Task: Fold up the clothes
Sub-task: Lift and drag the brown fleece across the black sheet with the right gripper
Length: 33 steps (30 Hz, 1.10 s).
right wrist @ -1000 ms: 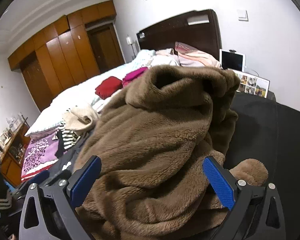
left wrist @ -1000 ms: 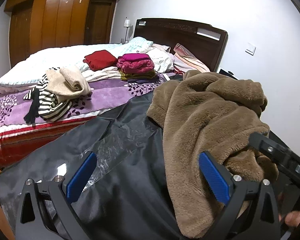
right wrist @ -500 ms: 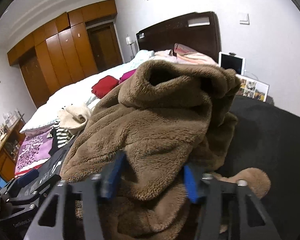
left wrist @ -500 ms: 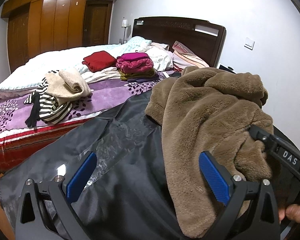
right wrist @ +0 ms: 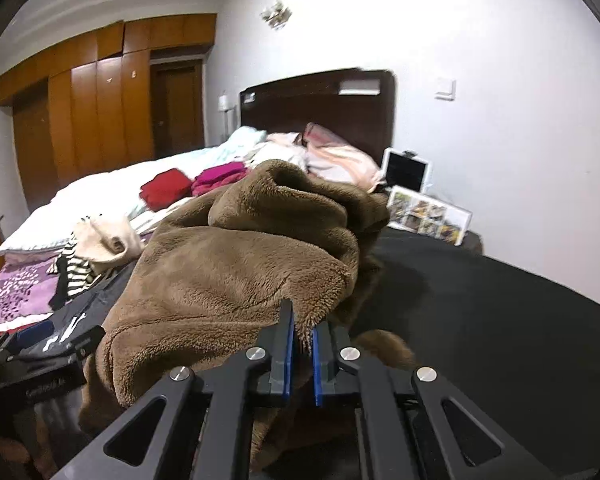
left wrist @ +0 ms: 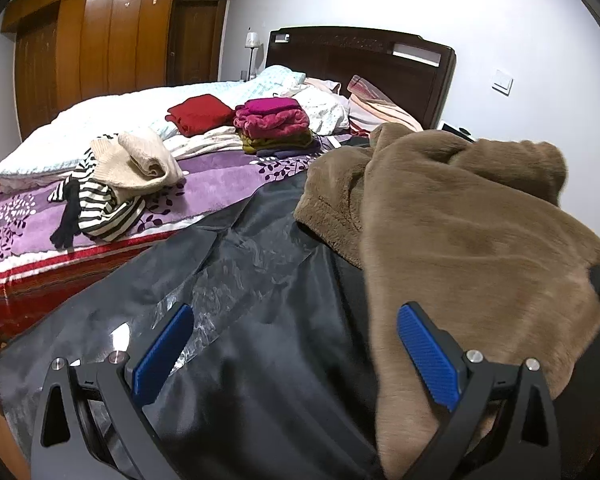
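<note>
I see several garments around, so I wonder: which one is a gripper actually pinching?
The fluffy brown garment: the right gripper is shut on its edge. The other clothes lie untouched on the bed.

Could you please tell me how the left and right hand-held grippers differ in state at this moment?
The left hand-held gripper has its jaws spread wide and grips nothing, while the right hand-held gripper is shut on an edge of the brown fleece garment. The left sits mostly over the dark cover; the right sits in the fleece. Both have blue pads.
</note>
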Available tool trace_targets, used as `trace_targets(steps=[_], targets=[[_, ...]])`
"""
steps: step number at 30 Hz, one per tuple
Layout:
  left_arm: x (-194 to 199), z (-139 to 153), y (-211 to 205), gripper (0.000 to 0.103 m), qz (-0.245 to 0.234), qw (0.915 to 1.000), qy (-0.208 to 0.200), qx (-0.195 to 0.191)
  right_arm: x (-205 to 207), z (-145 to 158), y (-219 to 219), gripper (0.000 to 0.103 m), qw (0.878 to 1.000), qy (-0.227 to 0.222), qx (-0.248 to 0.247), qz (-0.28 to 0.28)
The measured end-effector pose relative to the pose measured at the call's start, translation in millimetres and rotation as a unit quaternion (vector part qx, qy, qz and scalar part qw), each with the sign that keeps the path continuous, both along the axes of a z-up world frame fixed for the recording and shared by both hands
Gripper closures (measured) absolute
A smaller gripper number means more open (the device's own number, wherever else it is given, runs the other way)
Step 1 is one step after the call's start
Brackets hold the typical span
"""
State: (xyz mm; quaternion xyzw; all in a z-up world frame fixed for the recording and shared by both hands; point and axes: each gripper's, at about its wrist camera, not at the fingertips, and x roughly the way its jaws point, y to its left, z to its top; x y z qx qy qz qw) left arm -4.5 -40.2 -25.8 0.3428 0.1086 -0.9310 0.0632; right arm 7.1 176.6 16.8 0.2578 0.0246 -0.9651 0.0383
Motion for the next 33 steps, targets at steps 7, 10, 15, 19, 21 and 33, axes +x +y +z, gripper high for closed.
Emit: trace_targets(steps=[7,10,15,19,21,33], targets=[[-1,-3,-4,0.000,0.000,0.9998,-0.009,0.019,52,10,38,0.095,0.999,0.010,0.006,-0.044],[-1,-4,2,0.000,-0.029,0.9989,-0.017,0.034,72,10,56,0.095,0.998,0.007,0.004,-0.063],[14,11,30,0.000,-0.097,0.9942,-0.014,0.044,107,6,87,0.095,0.996,0.000,0.006,-0.093],[28,32,62,0.000,-0.151,0.9881,-0.001,0.030,134,5,111,0.095,0.993,-0.001,0.006,-0.120],[34,42,73,0.000,-0.167,0.9857,0.008,0.019,149,8,124,0.099,0.989,0.008,0.015,-0.144],[53,60,134,0.000,-0.216,0.9758,0.020,-0.022,191,5,200,0.029,0.982,-0.014,-0.159,-0.101]])
